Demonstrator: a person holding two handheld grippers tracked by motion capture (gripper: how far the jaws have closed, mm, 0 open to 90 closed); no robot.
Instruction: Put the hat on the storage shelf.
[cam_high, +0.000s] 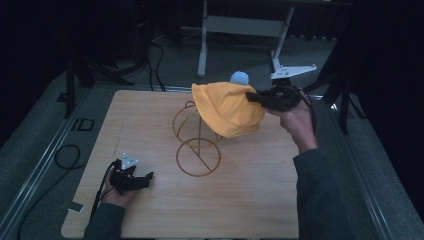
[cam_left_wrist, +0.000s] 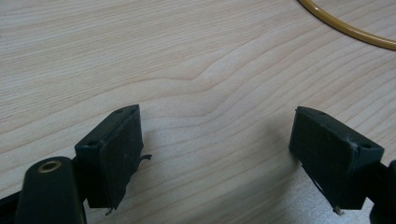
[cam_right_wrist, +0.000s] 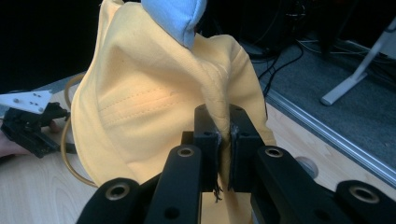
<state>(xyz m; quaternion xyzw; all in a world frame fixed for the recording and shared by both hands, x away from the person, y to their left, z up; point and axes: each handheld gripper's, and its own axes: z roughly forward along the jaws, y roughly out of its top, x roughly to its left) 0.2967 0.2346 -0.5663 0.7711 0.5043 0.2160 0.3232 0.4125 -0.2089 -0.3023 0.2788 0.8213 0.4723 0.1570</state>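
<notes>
From above, the left gripper (cam_high: 142, 179) rests on the pale wooden table (cam_high: 250, 200), its own view showing the jaws wide apart with bare grain between them. The thin gold wire stand (cam_high: 197, 145) rises mid-table. To its right, the right gripper (cam_right_wrist: 224, 140) pinches a fold of the soft yellow hat (cam_right_wrist: 140, 102), stitched and topped with a blue pompom (cam_right_wrist: 175, 16), held above the stand.

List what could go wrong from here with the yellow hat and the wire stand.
1. The right gripper pinches only a thin fold of the yellow hat; the cloth might slip out.
2. The hat hangs against the top of the gold wire stand; pulling sideways could snag a loop and tip the light stand.
3. The left gripper rests open on the table, away from the stand's base ring, so nothing steadies the stand.
</notes>
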